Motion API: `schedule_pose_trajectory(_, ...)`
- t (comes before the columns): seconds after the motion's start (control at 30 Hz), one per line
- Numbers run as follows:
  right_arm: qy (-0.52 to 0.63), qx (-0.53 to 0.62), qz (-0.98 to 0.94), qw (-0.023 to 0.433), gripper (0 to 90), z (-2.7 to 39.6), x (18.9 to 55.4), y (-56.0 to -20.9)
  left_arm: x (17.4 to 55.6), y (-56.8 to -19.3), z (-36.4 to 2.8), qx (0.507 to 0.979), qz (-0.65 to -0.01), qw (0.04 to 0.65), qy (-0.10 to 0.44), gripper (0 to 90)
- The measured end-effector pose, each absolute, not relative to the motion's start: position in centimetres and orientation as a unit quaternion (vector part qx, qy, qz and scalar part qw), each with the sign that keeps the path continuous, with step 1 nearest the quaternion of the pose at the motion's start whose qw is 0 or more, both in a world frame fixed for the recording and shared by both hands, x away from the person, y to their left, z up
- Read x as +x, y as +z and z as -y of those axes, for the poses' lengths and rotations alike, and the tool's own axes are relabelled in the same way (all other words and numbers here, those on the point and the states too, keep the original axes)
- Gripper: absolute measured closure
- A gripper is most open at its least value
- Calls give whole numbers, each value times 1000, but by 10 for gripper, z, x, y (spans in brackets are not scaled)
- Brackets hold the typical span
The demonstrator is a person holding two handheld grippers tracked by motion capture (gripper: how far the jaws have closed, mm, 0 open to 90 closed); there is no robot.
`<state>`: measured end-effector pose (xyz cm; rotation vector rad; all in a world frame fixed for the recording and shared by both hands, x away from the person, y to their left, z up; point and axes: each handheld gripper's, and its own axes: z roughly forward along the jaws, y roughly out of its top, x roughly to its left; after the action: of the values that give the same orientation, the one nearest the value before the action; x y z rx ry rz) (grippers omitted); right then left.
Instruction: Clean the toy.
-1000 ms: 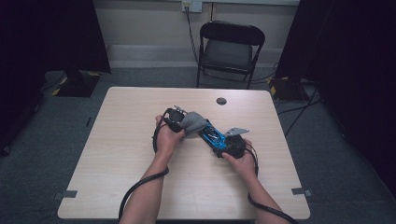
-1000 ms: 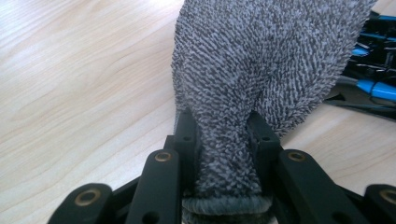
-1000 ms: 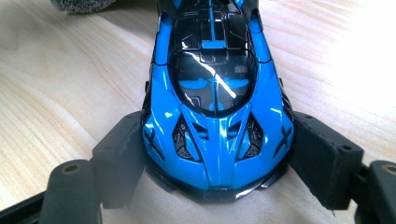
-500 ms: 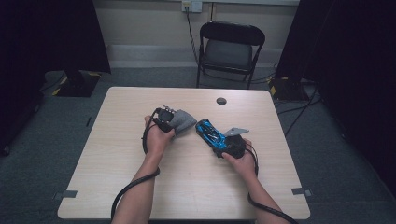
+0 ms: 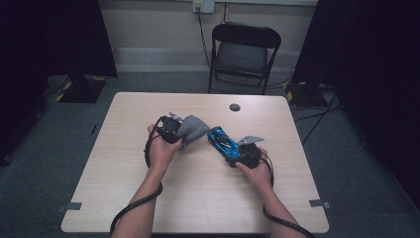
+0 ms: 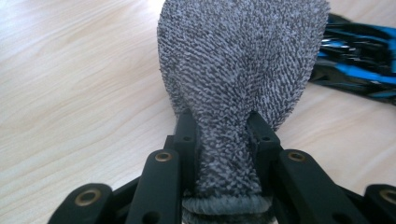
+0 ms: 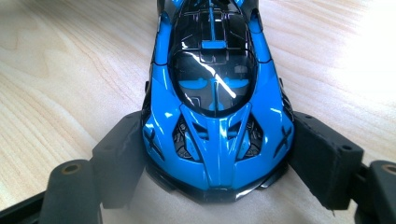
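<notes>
Clamped on a grey cloth (image 6: 243, 70) at frame centre, the left gripper (image 5: 171, 130) sits just left of the right gripper (image 5: 245, 154), whose fingers (image 7: 322, 158) squeeze a blue toy car (image 7: 212, 102) on the table (image 5: 198, 198).

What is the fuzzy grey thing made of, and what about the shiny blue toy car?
The fuzzy grey cloth looks like soft microfibre or terry: its surface is covered in tiny loops, and it bunches where the left tool pinches it. The shiny blue toy car looks like hard glossy plastic or painted metal, since bright light reflects off its dark canopy. Which of the two, I cannot tell.
</notes>
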<state>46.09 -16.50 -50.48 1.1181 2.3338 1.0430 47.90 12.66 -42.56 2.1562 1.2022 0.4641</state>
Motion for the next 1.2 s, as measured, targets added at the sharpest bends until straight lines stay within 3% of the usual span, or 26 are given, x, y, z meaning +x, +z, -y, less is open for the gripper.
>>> schedule_pose_trajectory(0.7, 368, 394, -824, 175, 238, 165, 461, -505, 451, -422, -75, 846, -389, 332, 154, 706)
schedule_pose_trajectory(1.2, 368, 394, -824, 175, 238, 165, 461, -505, 444, -431, -44, 868, -355, 310, 153, 706)
